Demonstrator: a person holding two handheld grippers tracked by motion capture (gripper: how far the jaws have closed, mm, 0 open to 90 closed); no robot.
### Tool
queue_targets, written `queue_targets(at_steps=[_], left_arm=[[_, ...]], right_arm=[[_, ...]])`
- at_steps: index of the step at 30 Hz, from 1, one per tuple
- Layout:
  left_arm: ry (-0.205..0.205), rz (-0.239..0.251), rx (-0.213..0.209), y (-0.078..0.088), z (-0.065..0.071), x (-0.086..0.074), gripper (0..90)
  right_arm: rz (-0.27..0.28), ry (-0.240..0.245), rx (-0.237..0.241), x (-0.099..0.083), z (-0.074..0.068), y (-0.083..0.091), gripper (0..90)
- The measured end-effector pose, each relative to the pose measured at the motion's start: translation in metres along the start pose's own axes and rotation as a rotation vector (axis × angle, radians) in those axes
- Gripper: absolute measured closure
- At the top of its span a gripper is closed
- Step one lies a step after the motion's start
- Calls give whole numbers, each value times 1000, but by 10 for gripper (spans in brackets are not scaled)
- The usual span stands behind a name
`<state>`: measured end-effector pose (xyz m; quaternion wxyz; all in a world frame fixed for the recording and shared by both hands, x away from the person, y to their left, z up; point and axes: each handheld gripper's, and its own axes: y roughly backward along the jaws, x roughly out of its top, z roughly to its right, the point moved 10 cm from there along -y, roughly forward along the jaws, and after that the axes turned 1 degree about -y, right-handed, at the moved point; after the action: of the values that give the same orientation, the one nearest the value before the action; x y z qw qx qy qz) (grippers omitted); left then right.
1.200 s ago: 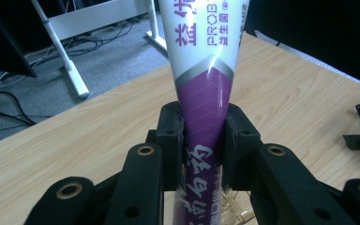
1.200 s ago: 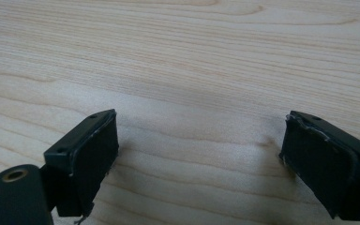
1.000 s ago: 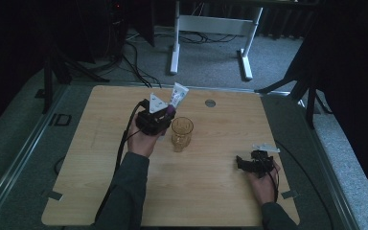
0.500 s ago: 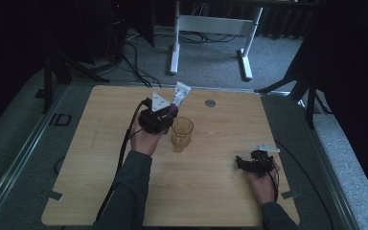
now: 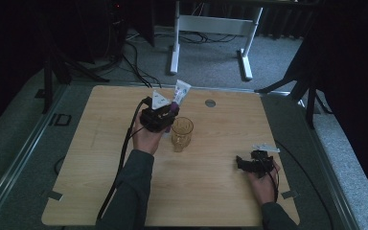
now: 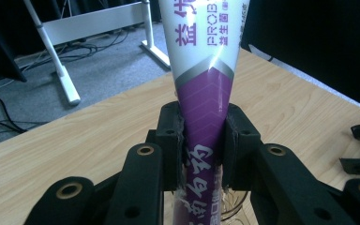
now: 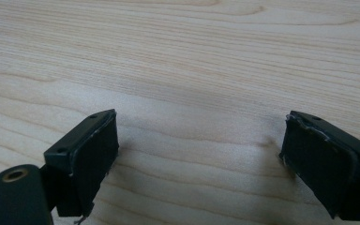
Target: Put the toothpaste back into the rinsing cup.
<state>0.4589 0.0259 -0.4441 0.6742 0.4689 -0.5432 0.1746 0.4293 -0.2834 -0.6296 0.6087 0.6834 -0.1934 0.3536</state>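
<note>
1. Right now your left gripper point(image 5: 168, 111) pinches the toothpaste tube point(image 5: 179, 92) around its purple lower half; in the left gripper view both pads press flat on the tube point(image 6: 201, 140), with its white printed part rising past the top edge.
2. Judged from the high view, the amber glass point(image 5: 182, 133) stands just beside the gripper, at about 5 o'clock from the jaws and slightly below them; part of its rim shows under the tube in the left gripper view point(image 6: 232, 206).
3. As for the long axis, the tube runs roughly upright, leaning toward 1 o'clock, with its wide crimped end up; the lower end seems to point down near the glass mouth.
4. Your left hand is by far the nearer; its forearm comes in from 6 o'clock, wrist raised.
5. Meanwhile your right gripper point(image 5: 250, 163) rests on the wooden table point(image 5: 100, 191), at 4 o'clock from the glass and well apart, jaws spread wide over bare wood point(image 7: 197, 154).
</note>
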Motion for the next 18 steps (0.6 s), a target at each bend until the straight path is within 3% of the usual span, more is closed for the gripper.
queue_targets(at_steps=[18], left_arm=[[16,6,-4,-7,0,4,719]], right_arm=[[0,0,1,0,0,0,111]])
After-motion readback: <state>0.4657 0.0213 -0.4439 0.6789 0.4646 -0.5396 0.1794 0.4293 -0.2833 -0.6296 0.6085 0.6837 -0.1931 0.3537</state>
